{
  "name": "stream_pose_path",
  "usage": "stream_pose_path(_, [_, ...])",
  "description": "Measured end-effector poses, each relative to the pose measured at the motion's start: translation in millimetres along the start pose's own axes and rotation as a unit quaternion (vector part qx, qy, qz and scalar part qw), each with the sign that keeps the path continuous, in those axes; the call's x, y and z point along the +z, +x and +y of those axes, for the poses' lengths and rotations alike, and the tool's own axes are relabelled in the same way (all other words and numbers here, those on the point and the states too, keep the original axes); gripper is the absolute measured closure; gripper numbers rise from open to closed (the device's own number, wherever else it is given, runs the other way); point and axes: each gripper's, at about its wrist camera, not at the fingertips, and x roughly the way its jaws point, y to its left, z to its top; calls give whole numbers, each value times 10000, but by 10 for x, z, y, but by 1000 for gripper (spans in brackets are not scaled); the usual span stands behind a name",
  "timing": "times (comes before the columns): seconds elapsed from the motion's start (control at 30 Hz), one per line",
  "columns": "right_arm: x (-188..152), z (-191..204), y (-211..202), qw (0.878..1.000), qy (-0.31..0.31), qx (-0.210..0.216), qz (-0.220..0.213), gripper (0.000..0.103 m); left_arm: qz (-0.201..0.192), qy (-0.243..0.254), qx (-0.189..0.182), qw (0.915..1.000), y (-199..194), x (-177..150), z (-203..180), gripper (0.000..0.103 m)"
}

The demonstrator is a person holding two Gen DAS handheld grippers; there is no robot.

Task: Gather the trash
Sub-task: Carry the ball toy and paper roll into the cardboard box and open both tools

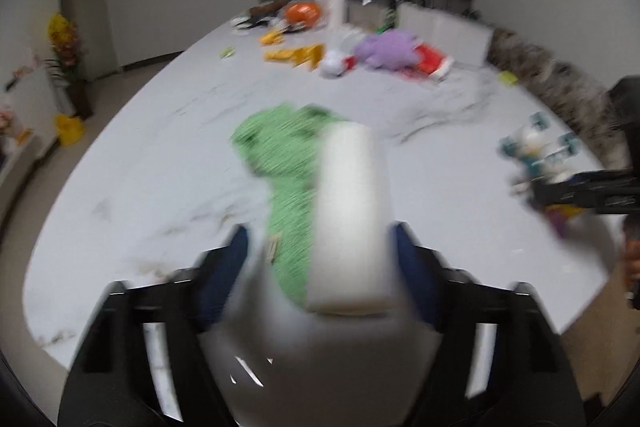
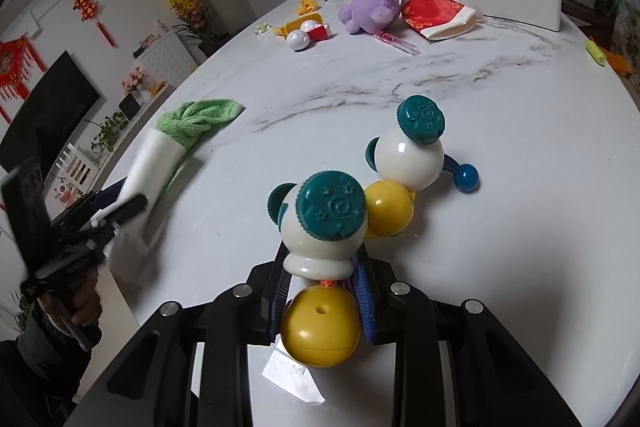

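Marble table [image 2: 500,147], cluttered at top of frame. Left gripper [image 1: 320,247]: jaws wide around white roll [image 1: 348,219], long axis along the fingers; green cloth [image 1: 280,155] just beyond. Right gripper [image 2: 320,279]: narrow, clamped on bead toy [image 2: 324,219], farther from cloth.

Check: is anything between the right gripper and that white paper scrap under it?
Yes. The right gripper is shut on the ball toy, and its yellow end ball sits in front of the paper scrap, partly hiding it.
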Motion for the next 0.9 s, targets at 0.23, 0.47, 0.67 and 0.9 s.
stream_pose_path(0.23, [-8,-22,-8,10000,37,-15,4,74,-422,201,48,9989,-110,53,-135,15])
stream_pose_path(0.47, [-10,-58,-5,9999,83,102,-36,74,-151,930,362,9949,48,-48,-391,22])
stream_pose_path(0.67, [-21,-74,-11,9998,104,153,-66,74,-366,1617,676,9838,96,-117,-643,26])
stream_pose_path(0.9, [-26,-72,-15,9998,123,139,-87,74,-125,1534,63,9881,180,-37,-827,63])
